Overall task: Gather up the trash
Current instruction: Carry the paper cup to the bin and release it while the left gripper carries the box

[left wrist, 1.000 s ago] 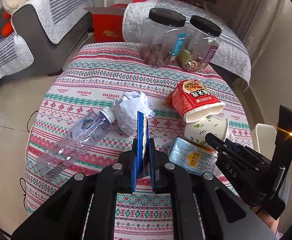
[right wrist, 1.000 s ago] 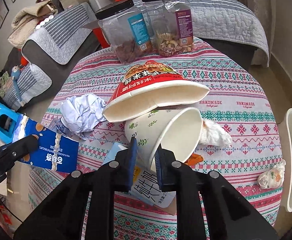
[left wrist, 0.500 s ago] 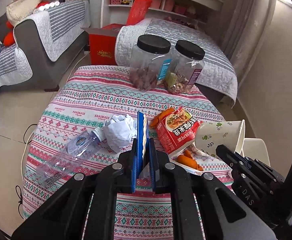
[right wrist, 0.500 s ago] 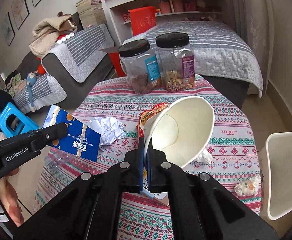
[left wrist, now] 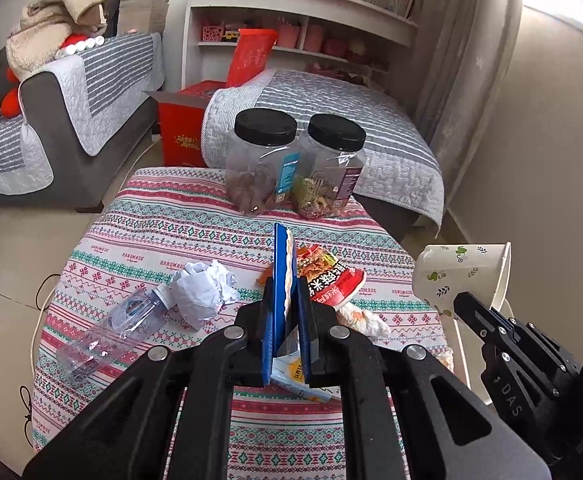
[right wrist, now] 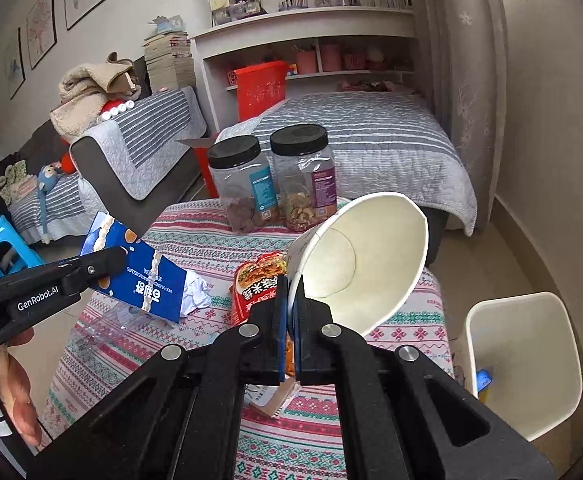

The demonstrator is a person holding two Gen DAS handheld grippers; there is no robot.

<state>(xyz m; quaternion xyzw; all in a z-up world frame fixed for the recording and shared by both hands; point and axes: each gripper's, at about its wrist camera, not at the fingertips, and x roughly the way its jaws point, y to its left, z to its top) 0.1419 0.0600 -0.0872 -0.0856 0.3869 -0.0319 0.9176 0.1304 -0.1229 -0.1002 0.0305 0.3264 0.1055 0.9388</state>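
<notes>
Patterned tablecloth (left wrist: 163, 236) fills mid-frame, where the left gripper (left wrist: 285, 312) pinches a blue biscuit box (right wrist: 139, 276) and the right gripper (right wrist: 290, 316) clamps only a paper cup's (right wrist: 371, 264) thin rim, which may slip before the white bin (right wrist: 523, 364) at lower right.

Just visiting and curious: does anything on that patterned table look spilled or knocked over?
Yes. A red noodle cup lies tipped on its side with orange scraps beside it, and a clear plastic bottle lies flat next to crumpled paper.
</notes>
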